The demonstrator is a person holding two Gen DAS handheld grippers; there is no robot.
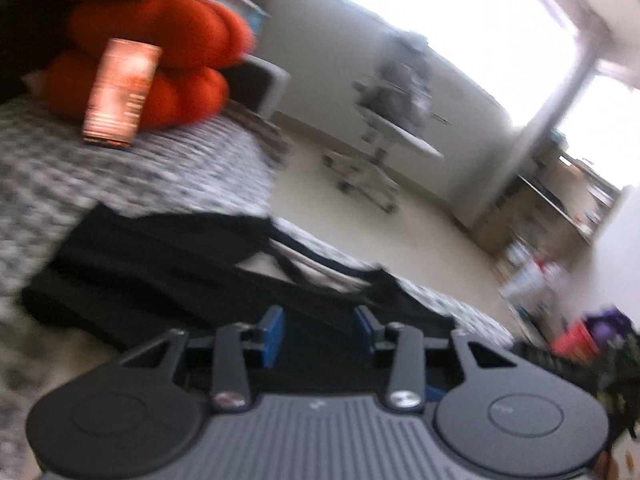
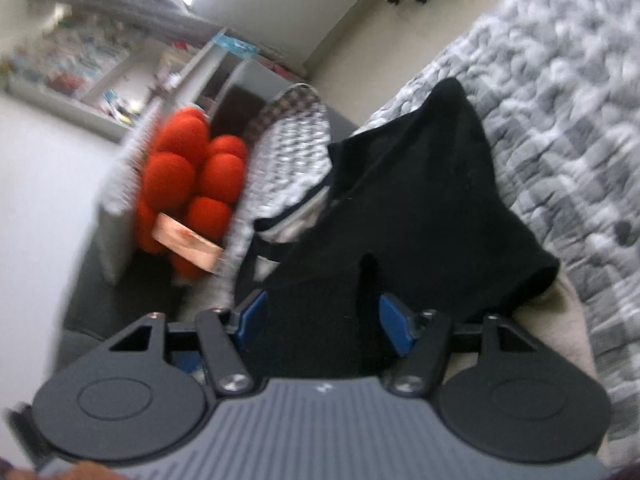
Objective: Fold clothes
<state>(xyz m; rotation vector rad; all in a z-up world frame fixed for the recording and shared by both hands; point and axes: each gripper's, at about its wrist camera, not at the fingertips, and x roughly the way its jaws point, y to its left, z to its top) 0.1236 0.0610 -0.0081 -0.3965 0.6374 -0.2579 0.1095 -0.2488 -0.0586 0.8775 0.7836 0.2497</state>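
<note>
Garment (image 2: 420, 200) blurred; black cloth fills right jaws.

Both wrist views closely overlook the black garment (image 1: 160, 272).

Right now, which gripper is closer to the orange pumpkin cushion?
Hard to call. The left gripper and right gripper both sit at the black garment, fingers apart, with the orange pumpkin cushion well beyond each.

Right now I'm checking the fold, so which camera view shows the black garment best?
The right wrist view: the black garment fills its centre, with sleeve and edges showing against the grey quilt. The left wrist view shows it flatter, blurred and partly behind the gripper.
</note>
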